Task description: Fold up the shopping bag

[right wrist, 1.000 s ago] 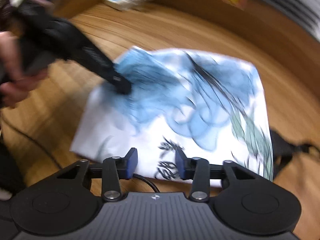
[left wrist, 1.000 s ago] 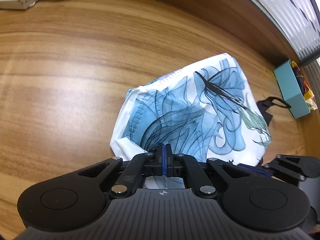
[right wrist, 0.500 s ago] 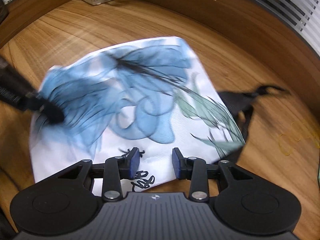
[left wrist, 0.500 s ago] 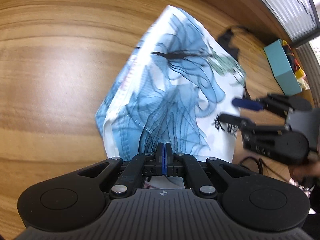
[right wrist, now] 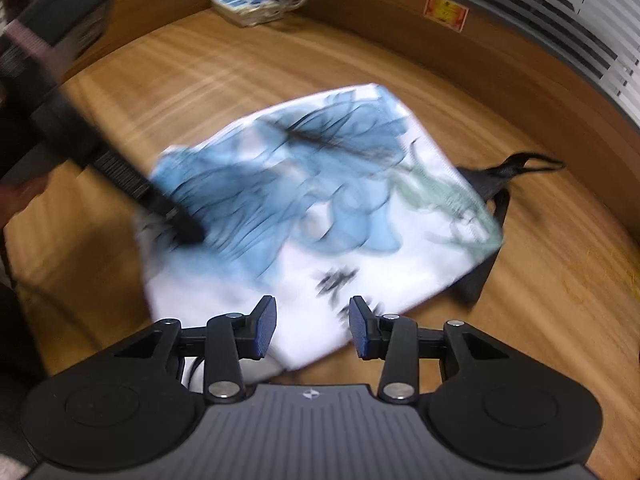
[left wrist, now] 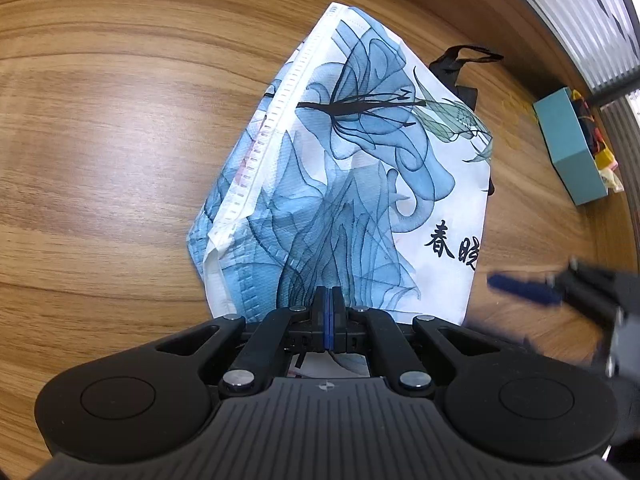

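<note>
The left gripper (left wrist: 328, 304) is clenched on the near edge of the floral shopping bag (left wrist: 360, 184), which lies flat on the wooden table (left wrist: 100, 140); the right gripper (right wrist: 312, 326), its jaws just opening and empty, needs a fresh edge for the next fold

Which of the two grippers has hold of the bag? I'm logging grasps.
The left gripper: its pads are shut on the shopping bag. The right gripper hangs open above the cloth, gripping nothing.

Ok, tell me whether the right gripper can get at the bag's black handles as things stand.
Probably yes. The right gripper is open, jaws just widening with nothing clamped. The black handles lie bare on the table beyond the bag, which the left gripper holds.
</note>
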`<state>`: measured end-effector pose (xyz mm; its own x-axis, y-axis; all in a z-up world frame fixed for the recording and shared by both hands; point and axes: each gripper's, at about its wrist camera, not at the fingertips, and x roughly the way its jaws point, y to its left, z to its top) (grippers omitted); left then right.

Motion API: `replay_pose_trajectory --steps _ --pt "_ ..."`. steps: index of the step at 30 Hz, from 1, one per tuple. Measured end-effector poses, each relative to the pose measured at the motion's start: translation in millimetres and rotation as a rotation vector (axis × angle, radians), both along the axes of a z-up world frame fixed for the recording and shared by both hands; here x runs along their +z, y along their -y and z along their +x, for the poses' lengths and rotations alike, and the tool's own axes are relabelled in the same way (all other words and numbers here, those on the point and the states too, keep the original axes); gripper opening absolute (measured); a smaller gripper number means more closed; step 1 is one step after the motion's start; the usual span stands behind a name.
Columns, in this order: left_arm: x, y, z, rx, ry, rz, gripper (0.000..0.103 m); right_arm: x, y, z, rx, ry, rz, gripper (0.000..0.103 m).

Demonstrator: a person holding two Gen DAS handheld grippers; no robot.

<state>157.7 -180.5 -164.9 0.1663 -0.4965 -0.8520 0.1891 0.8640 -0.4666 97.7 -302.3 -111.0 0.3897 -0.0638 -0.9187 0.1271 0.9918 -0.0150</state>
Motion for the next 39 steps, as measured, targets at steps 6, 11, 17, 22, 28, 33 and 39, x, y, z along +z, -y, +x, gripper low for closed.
replay_pose_trajectory --steps 6,11,17,22,28,33,39 --pt "-1 -5 4 0.022 -0.028 -0.031 0.002 9 -48 -28 -0.024 -0.013 0.005 0.056" --pt "-8 -11 13 0.082 -0.112 -0.091 0.002 10 -74 -30 -0.01 0.003 -0.075 0.061" --pt "-8 -8 13 0.077 -0.124 -0.075 0.002 -1 -92 -17 0.067 -0.021 -0.208 0.061" --pt "-6 -9 17 0.08 -0.149 -0.063 0.002 -14 -108 -9 0.174 -0.049 -0.287 0.061" --pt "-5 -15 18 0.081 -0.168 -0.069 0.002 -21 -134 -8 0.327 -0.046 -0.362 0.047" --pt "-7 -22 21 0.013 -0.159 -0.1 0.003 -21 -137 -5 0.348 -0.062 -0.312 0.024" --pt "24 -26 12 -0.195 0.001 -0.083 0.041 -17 -131 -2 0.34 -0.082 -0.231 0.02"
